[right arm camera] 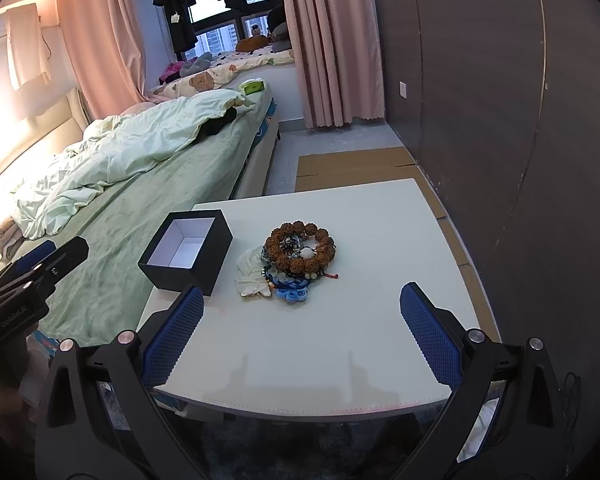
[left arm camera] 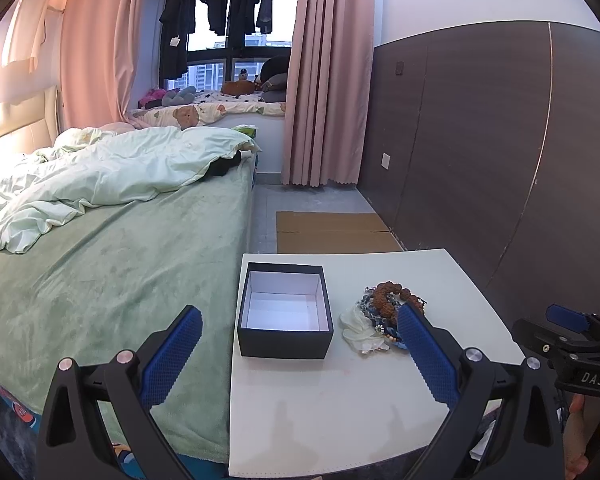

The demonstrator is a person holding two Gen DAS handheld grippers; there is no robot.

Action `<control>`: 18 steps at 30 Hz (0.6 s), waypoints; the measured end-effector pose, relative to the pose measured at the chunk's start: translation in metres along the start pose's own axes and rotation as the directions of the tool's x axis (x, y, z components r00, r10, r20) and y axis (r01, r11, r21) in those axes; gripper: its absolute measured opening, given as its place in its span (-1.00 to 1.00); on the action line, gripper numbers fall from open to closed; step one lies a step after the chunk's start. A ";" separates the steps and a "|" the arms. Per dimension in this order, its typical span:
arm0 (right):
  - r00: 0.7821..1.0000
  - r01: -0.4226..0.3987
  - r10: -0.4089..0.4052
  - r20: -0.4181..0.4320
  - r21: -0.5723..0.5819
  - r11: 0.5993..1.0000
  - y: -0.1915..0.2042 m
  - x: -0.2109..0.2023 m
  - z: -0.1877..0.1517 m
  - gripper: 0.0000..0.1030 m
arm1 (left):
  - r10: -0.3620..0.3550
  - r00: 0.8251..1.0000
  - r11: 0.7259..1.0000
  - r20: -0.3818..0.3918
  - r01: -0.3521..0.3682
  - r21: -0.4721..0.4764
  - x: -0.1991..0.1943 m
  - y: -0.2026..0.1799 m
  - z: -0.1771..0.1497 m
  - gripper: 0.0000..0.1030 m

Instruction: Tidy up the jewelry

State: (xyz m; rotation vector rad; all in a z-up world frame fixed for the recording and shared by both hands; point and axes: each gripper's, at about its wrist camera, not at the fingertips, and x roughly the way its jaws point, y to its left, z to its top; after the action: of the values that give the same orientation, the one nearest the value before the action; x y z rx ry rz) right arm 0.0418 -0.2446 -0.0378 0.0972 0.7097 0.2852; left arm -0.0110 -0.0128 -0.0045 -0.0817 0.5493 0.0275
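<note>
Both pairs of tongs hung over the near edge of the white tabletop [right arm camera: 340, 340], each with its blue pads spread wide and gripping nothing. Leftmost, beside the tabletop, lay the bed [left arm camera: 100, 272] with its green cover. Next came the left tongs [left arm camera: 300, 344], and the box [left arm camera: 285, 314] stood open just ahead of them, between the lines of their two fingers, black outside and white within. Right of the box, apart from it, lay the jewelry [right arm camera: 296, 258]: a ring of brown beads on top of smaller bracelets, a pale piece and a blue one. In the left wrist view the right finger [left arm camera: 424, 356] overlapped the near side of the heap. The right tongs [right arm camera: 302, 328] hovered short of the jewelry, which sat ahead of them, about midway between their fingers.
</note>
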 end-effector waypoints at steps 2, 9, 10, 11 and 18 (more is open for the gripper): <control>1.000 0.000 0.000 0.001 0.000 1.000 0.000 0.000 0.000 0.91 | 0.001 1.000 1.000 0.000 -0.001 -0.001 0.000 0.000 0.000 0.84; 1.000 0.005 -0.005 0.016 0.008 1.000 0.001 0.000 -0.001 0.91 | -0.002 1.000 1.000 -0.001 0.002 -0.006 -0.003 0.001 0.000 0.84; 1.000 0.006 -0.007 0.020 0.009 1.000 0.001 0.000 0.000 0.91 | -0.004 1.000 1.000 0.000 0.004 -0.008 -0.003 0.001 0.000 0.84; 1.000 0.010 -0.010 0.025 0.010 1.000 0.002 0.000 0.000 0.91 | -0.004 1.000 1.000 0.003 0.004 -0.010 -0.003 0.001 0.001 0.84; 0.999 0.005 -0.006 0.040 0.017 1.000 0.004 -0.003 0.001 0.91 | -0.013 1.000 1.000 0.002 0.013 -0.018 -0.002 0.004 0.003 0.84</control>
State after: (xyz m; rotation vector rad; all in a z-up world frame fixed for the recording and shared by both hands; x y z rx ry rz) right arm 0.0392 -0.2417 -0.0345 0.1167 0.6731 0.2711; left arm -0.0118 -0.0090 -0.0010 -0.1031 0.5468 0.0197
